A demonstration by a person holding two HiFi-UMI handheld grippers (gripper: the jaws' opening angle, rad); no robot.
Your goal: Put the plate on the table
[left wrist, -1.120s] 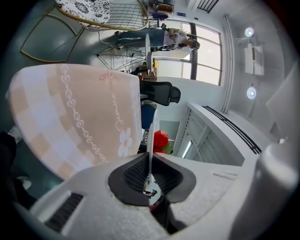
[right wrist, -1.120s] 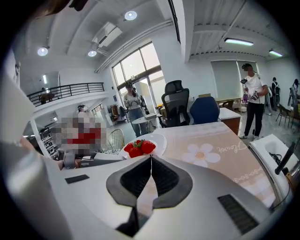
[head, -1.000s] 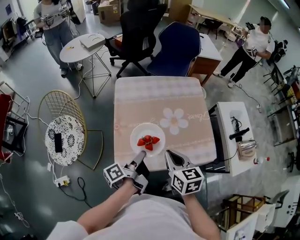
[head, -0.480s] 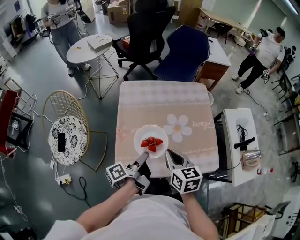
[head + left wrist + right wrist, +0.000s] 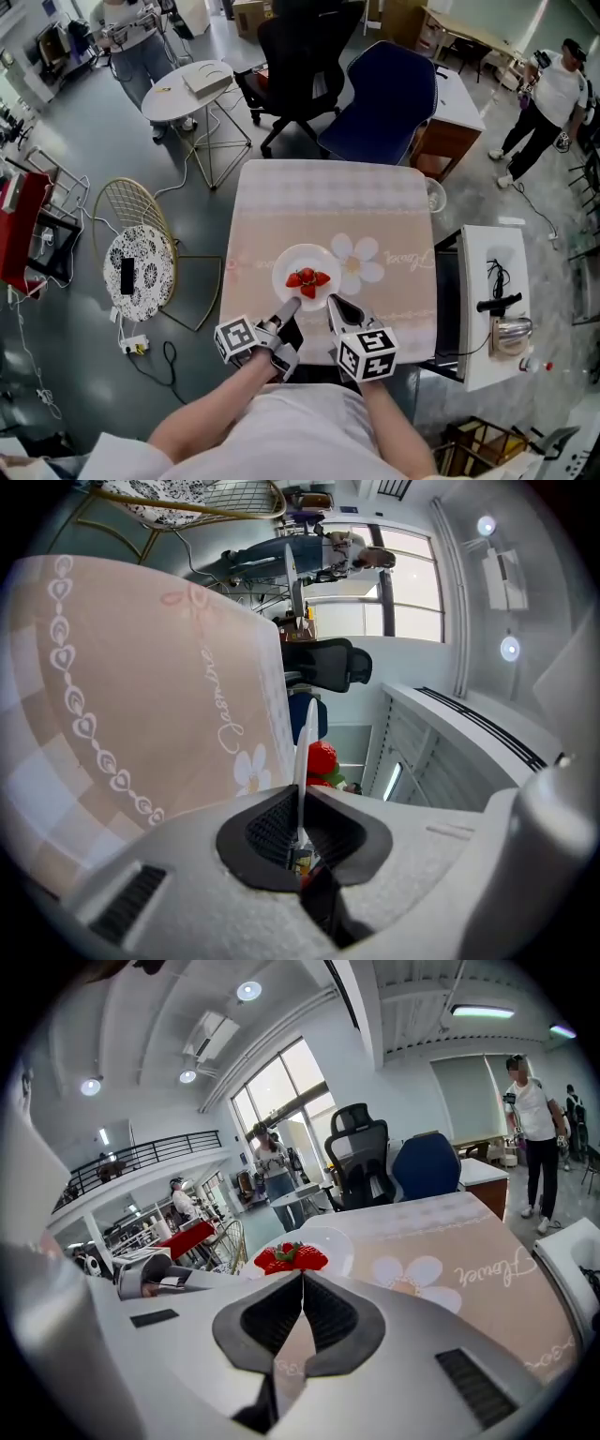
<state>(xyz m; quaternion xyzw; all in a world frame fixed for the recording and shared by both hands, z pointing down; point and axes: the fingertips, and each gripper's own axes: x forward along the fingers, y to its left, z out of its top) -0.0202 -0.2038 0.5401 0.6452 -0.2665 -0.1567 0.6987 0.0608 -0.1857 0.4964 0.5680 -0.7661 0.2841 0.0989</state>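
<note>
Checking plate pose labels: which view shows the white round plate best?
Head view: the whole white round plate shows from above, with red strawberries on it. Left gripper view has it only edge-on, clamped by the left gripper. Right gripper view shows just a low, partial slice of it around the strawberries.

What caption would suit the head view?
A plate of strawberries, rim pinched by the left gripper, right gripper shut alongside, at a table.

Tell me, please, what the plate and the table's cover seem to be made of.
Plate: white and smooth, thin-rimmed, probably glazed ceramic or hard plastic; the look leaves it open. Table cover: matte pinkish cloth or vinyl with a printed flower and script.
</note>
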